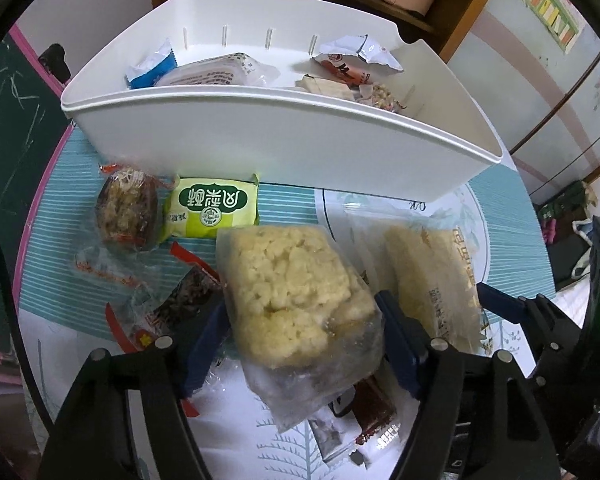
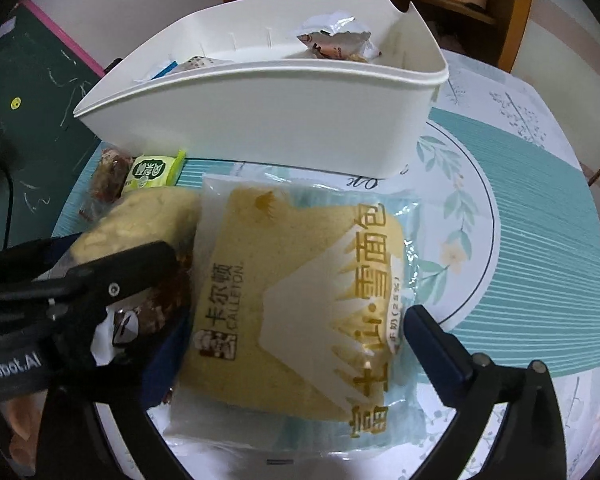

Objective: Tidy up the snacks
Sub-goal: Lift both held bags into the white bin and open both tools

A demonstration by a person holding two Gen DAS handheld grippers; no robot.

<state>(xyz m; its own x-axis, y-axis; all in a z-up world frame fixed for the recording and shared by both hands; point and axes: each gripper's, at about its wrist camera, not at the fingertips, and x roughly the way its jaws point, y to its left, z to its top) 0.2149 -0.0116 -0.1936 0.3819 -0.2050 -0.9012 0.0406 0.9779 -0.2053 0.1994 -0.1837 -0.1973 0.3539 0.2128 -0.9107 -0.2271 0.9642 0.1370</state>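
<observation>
Left gripper (image 1: 304, 320): blue pads clamped on clear-bagged rice cake (image 1: 296, 288) | right gripper (image 2: 296, 344): jaws wide apart, straddling bread packet (image 2: 300, 304) without touching (flat on table) | both packets just before white bin (image 1: 284, 140) | green snack (image 1: 212, 208) near bin's left front | other snacks inside bin

Matt white plastic bin (image 1: 284, 140), glossy clear wrapper on rough crumbly rice cake (image 1: 296, 284), smooth tablecloth (image 2: 540, 208)
</observation>
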